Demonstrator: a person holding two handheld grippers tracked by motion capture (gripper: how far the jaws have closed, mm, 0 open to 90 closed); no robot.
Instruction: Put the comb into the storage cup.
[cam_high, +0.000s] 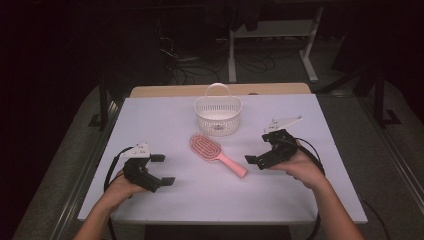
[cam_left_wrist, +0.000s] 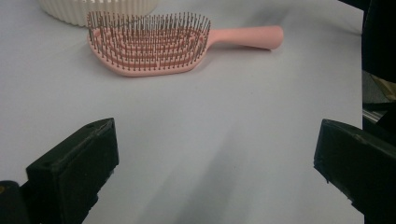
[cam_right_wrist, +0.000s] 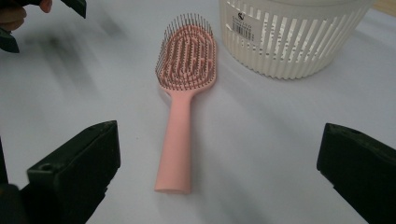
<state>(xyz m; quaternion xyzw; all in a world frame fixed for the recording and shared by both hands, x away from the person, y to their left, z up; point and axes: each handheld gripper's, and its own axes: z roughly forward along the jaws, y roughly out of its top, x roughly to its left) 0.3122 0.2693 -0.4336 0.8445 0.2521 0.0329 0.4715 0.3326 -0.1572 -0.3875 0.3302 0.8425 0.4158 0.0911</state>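
Your right gripper (cam_high: 261, 156) has its jaws spread wide and holds nothing. The brush (cam_right_wrist: 183, 93) lies flat on the table (cam_high: 300, 200), bristles up, ahead of those jaws; its handle end points back at them and sits nearer the left jaw than the right, a little short of both. The basket (cam_right_wrist: 289, 42) stands beyond the right jaw, just past the brush head and apart from it.

Your left gripper (cam_high: 161, 170) is likewise released and empty. From its jaws the brush (cam_left_wrist: 154, 46) lies crosswise well ahead, head toward the left jaw, handle running toward the right jaw's side.

Judgement: the step in hand is the approach to the brush, not yet a grasp. The right gripper is the better placed. The next move calls for you to advance it, shift slightly toward the left jaw so the handle centres between both jaws, lower to the table, then close across the handle's width. The handle is slim and lies flat, so a shallow approach risks pushing it away.

Markings: a white barcode label sits on the basket wall near the rim; its print is too small to read. No brand is legible on the brush.
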